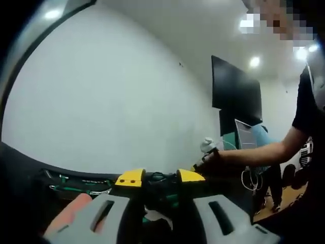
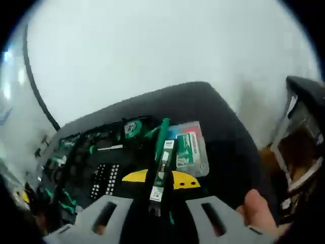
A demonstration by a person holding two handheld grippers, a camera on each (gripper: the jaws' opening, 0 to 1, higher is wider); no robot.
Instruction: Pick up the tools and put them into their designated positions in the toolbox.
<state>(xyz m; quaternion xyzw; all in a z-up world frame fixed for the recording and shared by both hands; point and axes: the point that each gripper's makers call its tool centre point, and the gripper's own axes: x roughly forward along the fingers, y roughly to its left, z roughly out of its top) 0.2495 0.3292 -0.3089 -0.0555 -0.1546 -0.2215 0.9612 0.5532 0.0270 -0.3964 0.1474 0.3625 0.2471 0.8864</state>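
right gripper: we hold a long green-and-black tool between the jaws, its long axis running up and away from us
toolbox: open on the dark table, just beyond and left of the tool, so we judge the right hand is the nearer one to seat it
left gripper: jaws narrow, we cannot tell whether they grip anything; the toolbox edge lies low ahead
room: white wall, dark screen, a person's arm at right
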